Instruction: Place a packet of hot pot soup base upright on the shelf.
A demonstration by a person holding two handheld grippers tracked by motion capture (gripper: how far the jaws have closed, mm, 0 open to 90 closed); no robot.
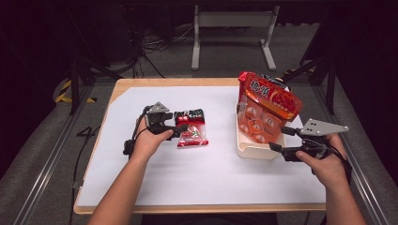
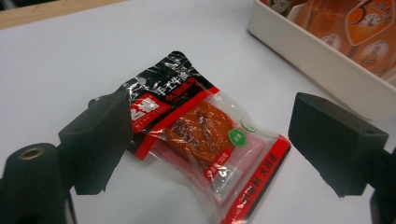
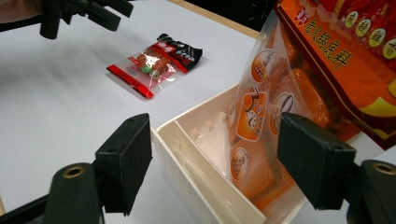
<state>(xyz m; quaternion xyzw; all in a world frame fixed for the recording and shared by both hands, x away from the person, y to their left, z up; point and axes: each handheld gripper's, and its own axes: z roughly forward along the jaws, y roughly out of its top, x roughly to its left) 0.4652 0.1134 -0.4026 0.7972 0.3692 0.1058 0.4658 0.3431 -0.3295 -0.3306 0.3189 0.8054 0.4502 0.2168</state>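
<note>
A small red and black snack packet (image 1: 191, 127) lies flat on the white table cover. My left gripper (image 1: 179, 129) hovers at its left end, open, and in the left gripper view the packet (image 2: 201, 140) lies between the two wide-apart jaws without either pad pressing on it. A large orange-red bag (image 1: 267, 101) stands tilted in a white box (image 1: 253, 152). My right gripper (image 1: 279, 137) is open at the box's near right corner, and in the right gripper view its jaws straddle the box wall (image 3: 196, 186) and the bag (image 3: 299, 70).
The white cover (image 1: 197, 173) spreads over a wooden table with bare room in front and to the left. Metal rails run along both table sides. A grey stand and cables sit on the floor beyond the far edge.
</note>
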